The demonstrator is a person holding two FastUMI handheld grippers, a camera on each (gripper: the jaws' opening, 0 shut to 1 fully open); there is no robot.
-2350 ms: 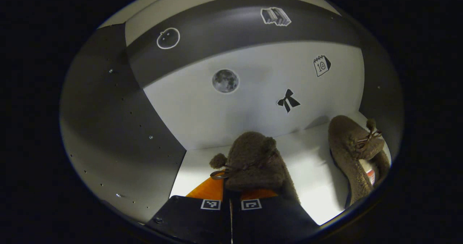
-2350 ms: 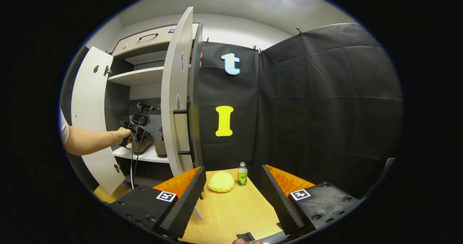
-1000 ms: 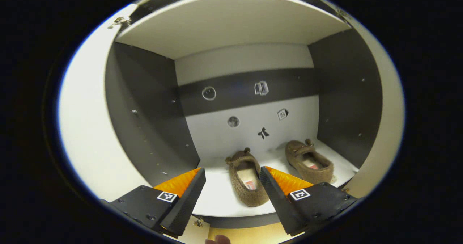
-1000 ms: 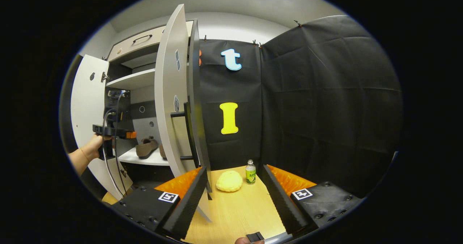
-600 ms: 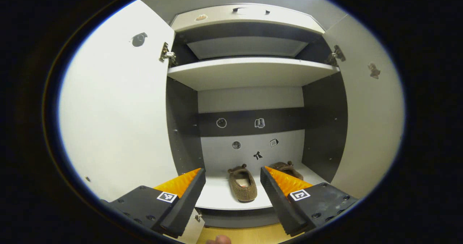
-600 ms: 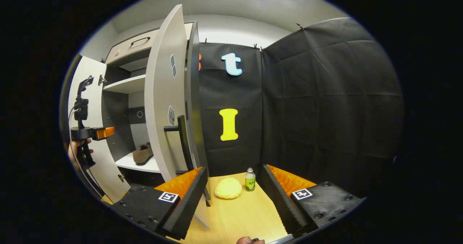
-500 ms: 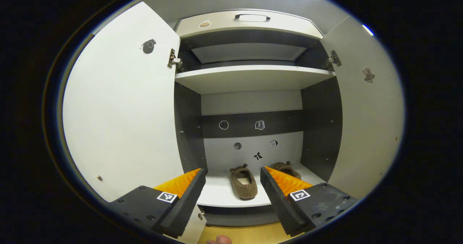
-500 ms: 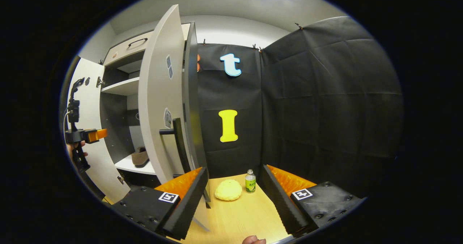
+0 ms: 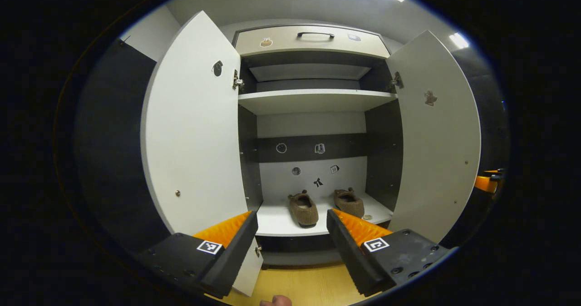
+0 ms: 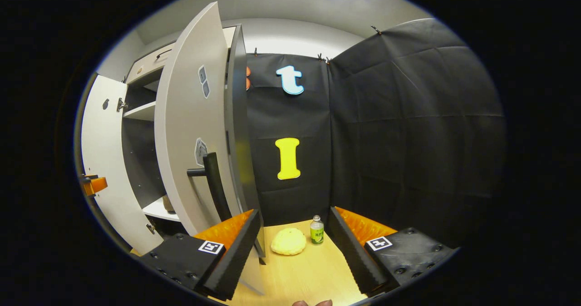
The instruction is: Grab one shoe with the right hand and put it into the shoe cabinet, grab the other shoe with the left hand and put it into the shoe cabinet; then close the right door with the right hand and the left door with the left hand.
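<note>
A: Start with the left gripper view. What do the left tongs (image 9: 292, 233) do?

B: They are spread wide with nothing between them, facing the white-and-dark-grey shoe cabinet (image 9: 313, 99). The cabinet is my landmark from here on.

A: Where are the shoes?

B: Both are on the cabinet's lower white shelf (image 9: 277, 222). The brown fuzzy left shoe (image 9: 303, 209) lies near the middle of that shelf and the matching brown right shoe (image 9: 348, 202) just beside it, toward the cabinet's right wall, apart from it. Their toes point to the cabinet's back panel.

A: And the doors?

B: The white left door (image 9: 195, 129) and the white right door (image 9: 438, 133) both stand swung out from the cabinet. Above the opening sits a pale drawer front with a dark handle (image 9: 315, 35). Under the cabinet lies a light wooden surface (image 9: 308, 288).

A: Now the right gripper view.

B: The right tongs (image 10: 294, 240) are parted too, gripping nothing, just beside the right door's outer face (image 10: 193, 138), close to its black bar handle (image 10: 213, 183). The door stands out from the cabinet at an angle.

A: Anything else near the cabinet?

B: On the wooden surface (image 10: 304, 274) to the cabinet's right sit a round yellow sponge-like lump (image 10: 288, 241) and a small green-labelled bottle (image 10: 317, 230), just beside each other. The left door (image 10: 102, 160) shows beyond, on the cabinet's far side.
</note>
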